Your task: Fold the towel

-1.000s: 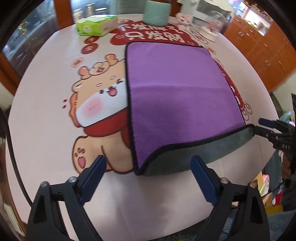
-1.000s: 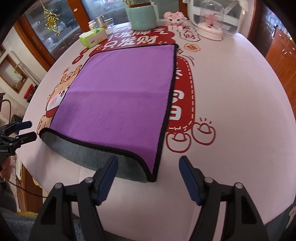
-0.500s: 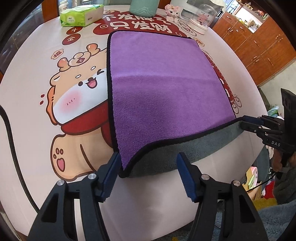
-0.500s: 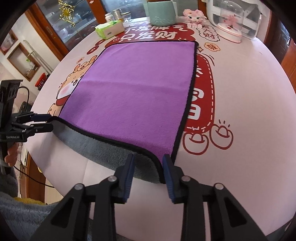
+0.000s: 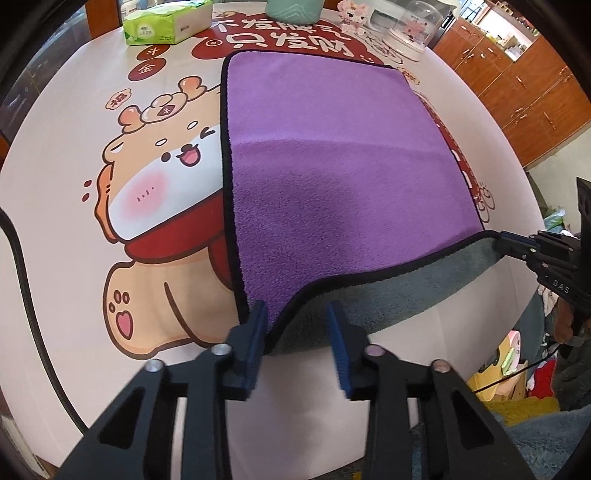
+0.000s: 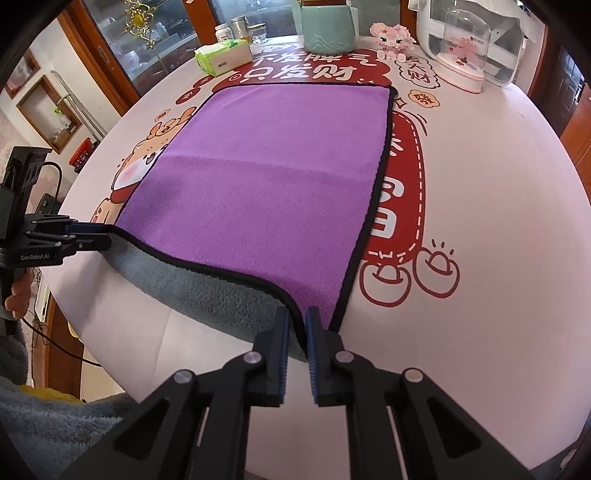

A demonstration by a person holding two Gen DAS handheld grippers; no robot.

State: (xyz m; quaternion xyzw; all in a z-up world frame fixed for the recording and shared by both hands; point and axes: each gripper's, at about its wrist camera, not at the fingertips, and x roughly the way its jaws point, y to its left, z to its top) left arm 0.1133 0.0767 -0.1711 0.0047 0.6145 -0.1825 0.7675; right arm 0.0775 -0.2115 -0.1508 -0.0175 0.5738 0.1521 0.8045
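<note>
A purple towel (image 5: 332, 170) with black trim and a grey underside lies on the round table; it also shows in the right wrist view (image 6: 266, 177). Its near edge hangs over the table rim. My left gripper (image 5: 297, 325) straddles the near left corner, with the jaws still apart by a clear gap. My right gripper (image 6: 296, 325) is shut on the near right corner. Each gripper shows in the other's view: the right one (image 5: 517, 245) and the left one (image 6: 88, 234), both at the towel's edge.
A cartoon tablecloth (image 5: 155, 192) covers the table. At the far side stand a green tissue pack (image 5: 166, 22), a teal jar (image 6: 328, 29), a pink block figure (image 6: 391, 38) and a domed white appliance (image 6: 465, 55). Wooden cabinets (image 5: 524, 74) are on the right.
Both grippers have moved forward onto the towel's near corners and narrowed. The right one has closed on its corner; the left one has narrowed around its corner.
</note>
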